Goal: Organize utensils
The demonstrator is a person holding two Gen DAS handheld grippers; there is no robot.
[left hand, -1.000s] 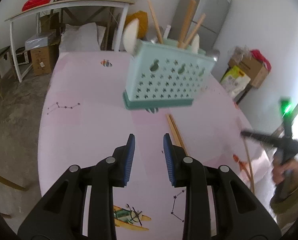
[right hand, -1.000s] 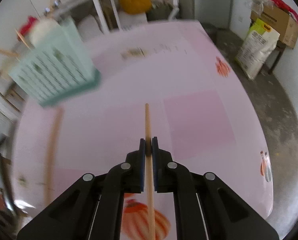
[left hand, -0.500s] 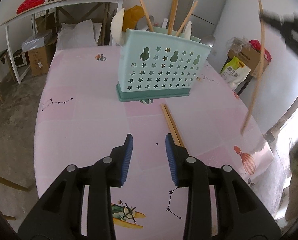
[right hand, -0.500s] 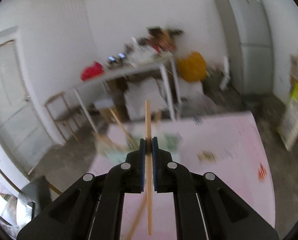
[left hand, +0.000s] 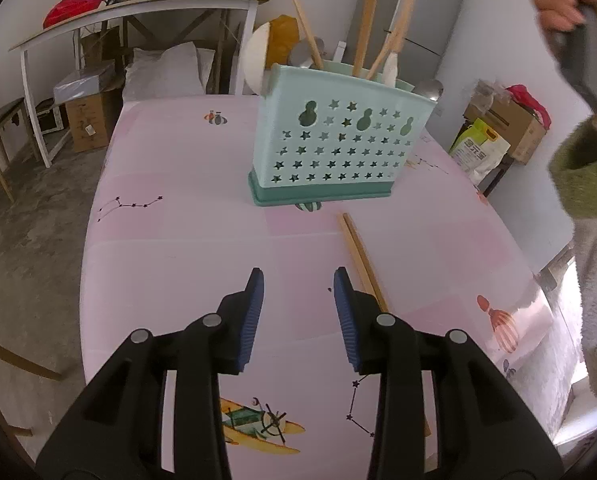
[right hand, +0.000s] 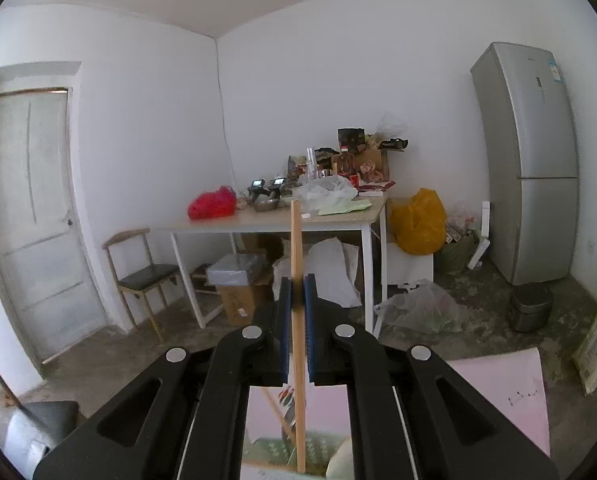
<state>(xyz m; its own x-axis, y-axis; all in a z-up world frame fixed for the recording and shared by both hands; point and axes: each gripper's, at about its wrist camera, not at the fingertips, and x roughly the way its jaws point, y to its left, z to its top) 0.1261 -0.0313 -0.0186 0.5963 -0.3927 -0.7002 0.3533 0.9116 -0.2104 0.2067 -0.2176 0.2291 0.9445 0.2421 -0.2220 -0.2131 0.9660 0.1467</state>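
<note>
Right wrist view: my right claw (right hand: 297, 292) is pinching 1 wooden chopstick (right hand: 297, 360) between its blue pads, the stick standing nearly upright, its top poking above the fingertips and its lower end hanging down over the mint-green utensil holder (left hand: 334, 148), whose rim shows at the bottom edge of that view. In the left wrist view the holder stands upright on the pink table (left hand: 170, 264), toward its far side, its front wall pierced with stars and gourd shapes. Inside it I see several wooden handles and chopsticks leaning at different angles, a white spoon against the left end, a metal spoon bowl at the right end; I cannot tell which compartment each sits in. A pair of chopsticks (left hand: 360, 258) lies flat on the table in front of the holder, running toward my left claw (left hand: 298, 280) and passing under its right finger. My left claw is spreading, with only bare tablecloth between its pads. My right hand (left hand: 558, 4) shows high at the top right corner there, with a green sleeve (left hand: 582, 176) below it. Behind the table are a cluttered white desk (right hand: 282, 220), a chair (right hand: 142, 268) and a grey fridge (right hand: 530, 160).
</note>
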